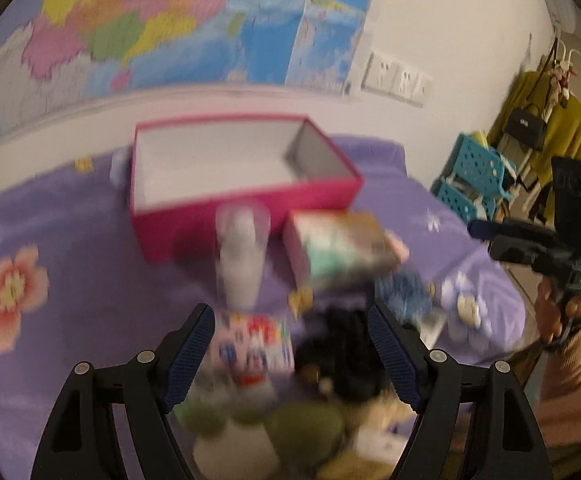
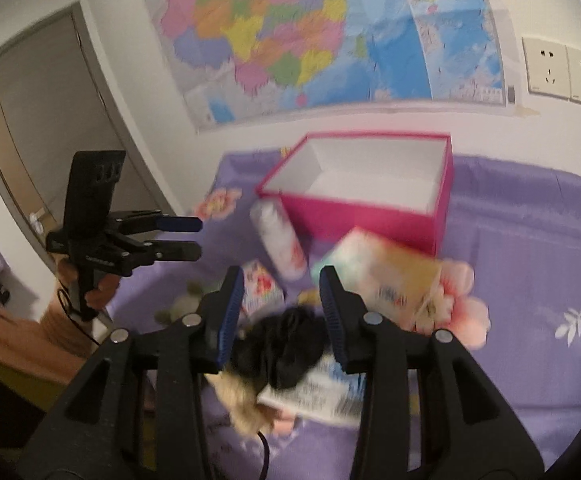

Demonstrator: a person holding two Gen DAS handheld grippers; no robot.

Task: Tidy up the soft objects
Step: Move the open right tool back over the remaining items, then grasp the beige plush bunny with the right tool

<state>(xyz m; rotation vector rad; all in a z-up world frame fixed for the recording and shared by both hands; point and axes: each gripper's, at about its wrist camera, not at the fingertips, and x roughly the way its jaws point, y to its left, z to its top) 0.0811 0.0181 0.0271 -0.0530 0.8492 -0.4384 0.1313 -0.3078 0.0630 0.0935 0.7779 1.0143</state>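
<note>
Both grippers, left gripper (image 1: 290, 354) and right gripper (image 2: 281, 316), hover with jaws apart, holding nothing, above a black soft toy (image 2: 290, 344) mid-bedspread (image 2: 530, 248); pink box (image 2: 370, 200) near the far edge.

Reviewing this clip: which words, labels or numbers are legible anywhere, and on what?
None can be read.
Wall map: print blurred.
Pink printed packet: coloured marks, illegible.
Tissue box: lettering smeared.
White leaflet: text too blurred.
Left gripper body: small pale lettering, too small.
</note>
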